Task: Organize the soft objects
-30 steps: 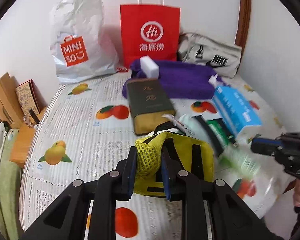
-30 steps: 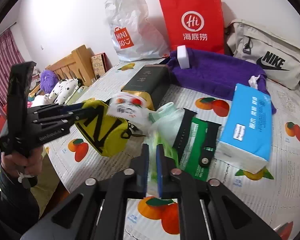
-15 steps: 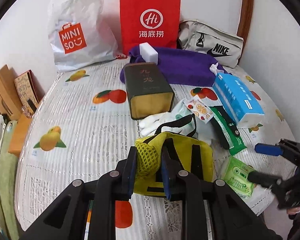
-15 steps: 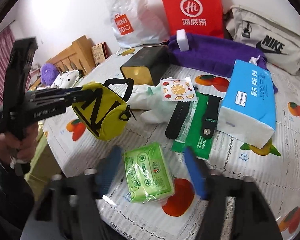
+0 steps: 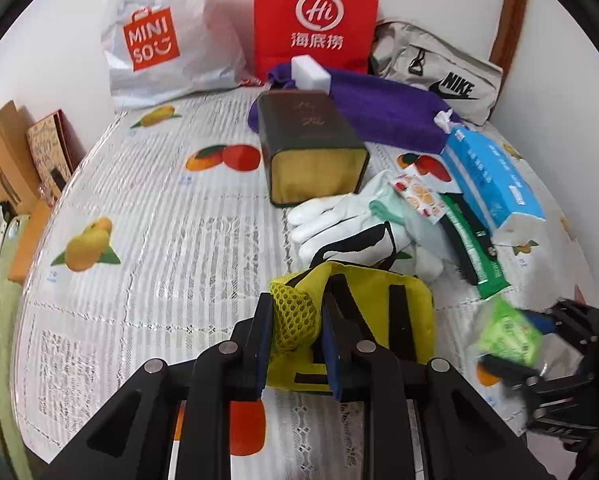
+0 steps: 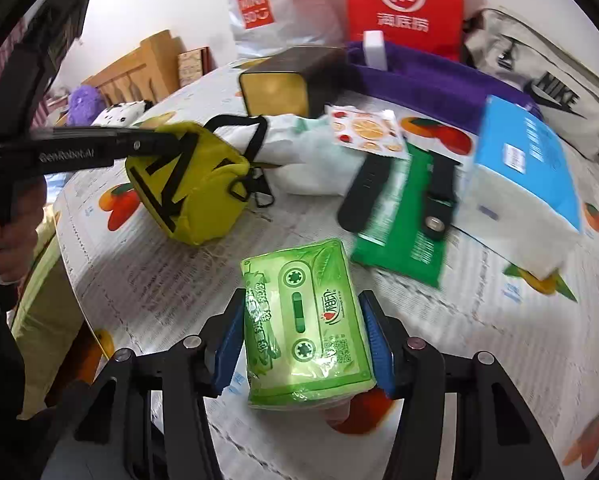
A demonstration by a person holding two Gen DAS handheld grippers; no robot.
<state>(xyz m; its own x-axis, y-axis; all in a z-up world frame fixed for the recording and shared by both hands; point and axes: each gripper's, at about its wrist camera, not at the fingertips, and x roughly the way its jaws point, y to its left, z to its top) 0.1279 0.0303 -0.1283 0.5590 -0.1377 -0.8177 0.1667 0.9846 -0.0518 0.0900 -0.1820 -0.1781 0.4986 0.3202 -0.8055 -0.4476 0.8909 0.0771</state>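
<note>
right wrist: claw (image 6: 303, 344) around tissue pack (image 6: 303, 324)

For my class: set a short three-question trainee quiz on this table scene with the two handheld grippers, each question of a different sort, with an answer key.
1. True or false: the left gripper is clamped on the yellow pouch.
2. Multiple choice: what sits between the fingers of the right gripper?
A. the blue tissue box
B. the green tissue pack
C. the white gloves
3. Fill in: the white block rests on the ____ towel.

Key
1. True; its pads pinch the pouch's mesh corner.
2. B; the pads flank its sides, though firm contact cannot be confirmed.
3. purple
</note>
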